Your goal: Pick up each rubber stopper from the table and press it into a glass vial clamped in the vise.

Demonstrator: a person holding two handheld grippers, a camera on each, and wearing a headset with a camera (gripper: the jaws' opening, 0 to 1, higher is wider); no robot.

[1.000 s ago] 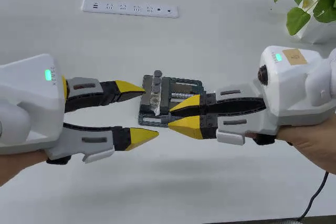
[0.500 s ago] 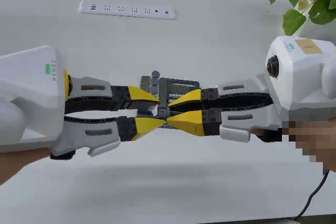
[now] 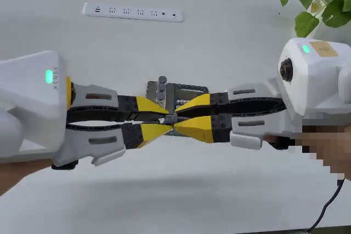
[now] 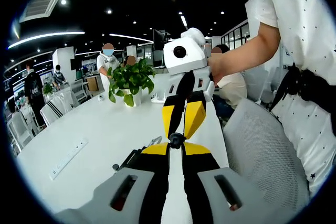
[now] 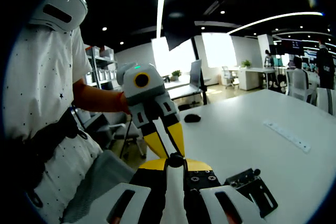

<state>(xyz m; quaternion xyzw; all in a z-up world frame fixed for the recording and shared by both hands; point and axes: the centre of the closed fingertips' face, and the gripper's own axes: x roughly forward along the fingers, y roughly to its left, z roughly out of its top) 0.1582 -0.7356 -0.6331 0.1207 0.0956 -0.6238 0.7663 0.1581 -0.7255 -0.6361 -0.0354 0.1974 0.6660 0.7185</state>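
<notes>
Barely visible stopper [image 3: 171, 119] between 4 yellow fingertips [image 3: 194, 127], vise [image 3: 190, 91] half-hidden

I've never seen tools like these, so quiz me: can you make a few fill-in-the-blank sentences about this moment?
The left gripper and right gripper meet tip to tip near the metal ____. Their fingers pinch one small dark ____. Beyond them a white ____ lies on the table. Missing: vise; rubber stopper; power strip.

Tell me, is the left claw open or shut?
Shut. In the left gripper view the left gripper has its yellow tips closed on a small dark stopper; the right gripper pinches it too.
</notes>
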